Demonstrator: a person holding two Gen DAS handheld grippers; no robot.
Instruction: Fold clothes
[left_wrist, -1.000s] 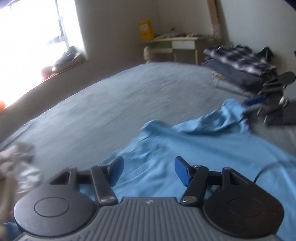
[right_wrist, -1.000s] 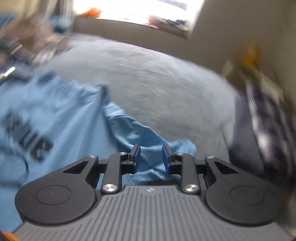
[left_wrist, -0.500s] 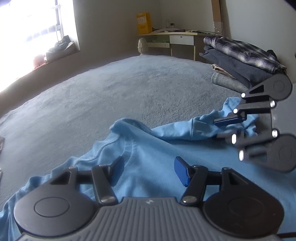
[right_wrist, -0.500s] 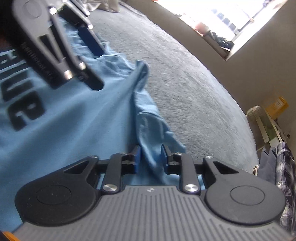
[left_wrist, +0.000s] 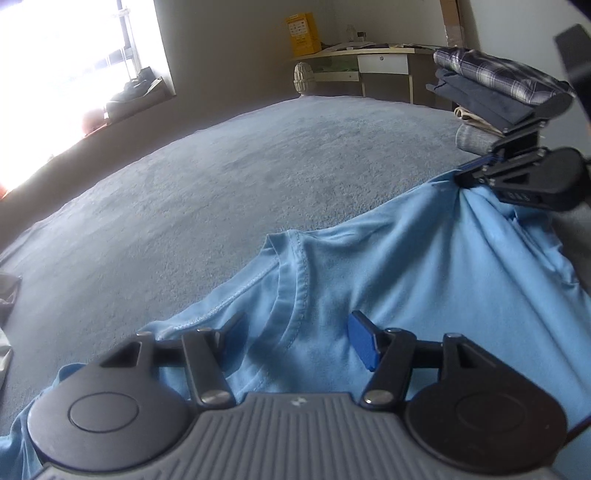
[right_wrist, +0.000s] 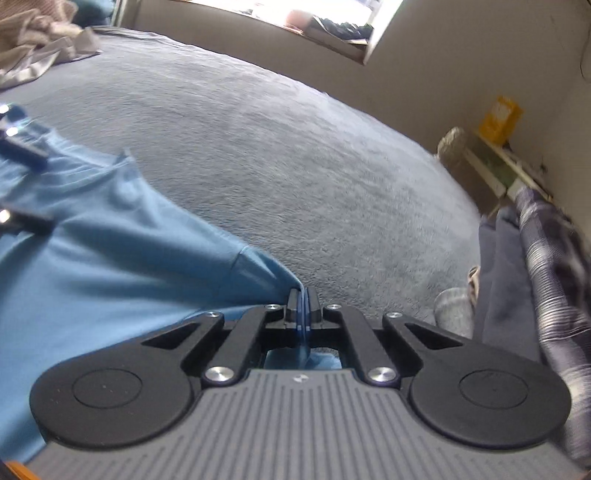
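right hand-held gripper (right_wrist: 303, 308) is clenched on a bunched sleeve of the light blue t-shirt (right_wrist: 110, 243), the cloth pinched between its blue pads at the lower centre of the right wrist view and pulled taut toward the left. left hand-held gripper (left_wrist: 299, 332) is released, its fingers spread wide over the shirt's ribbed collar (left_wrist: 295, 280) at the lower centre of the left wrist view, with fabric lying between them. the shirt spreads across the lower half of both views on a grey-blue carpet (left_wrist: 221, 177). a stack of folded clothes (left_wrist: 495, 96), plaid on top, sits at the upper right of the left wrist view. crumpled garments (right_wrist: 40, 40) lie at the upper left of the right wrist view.
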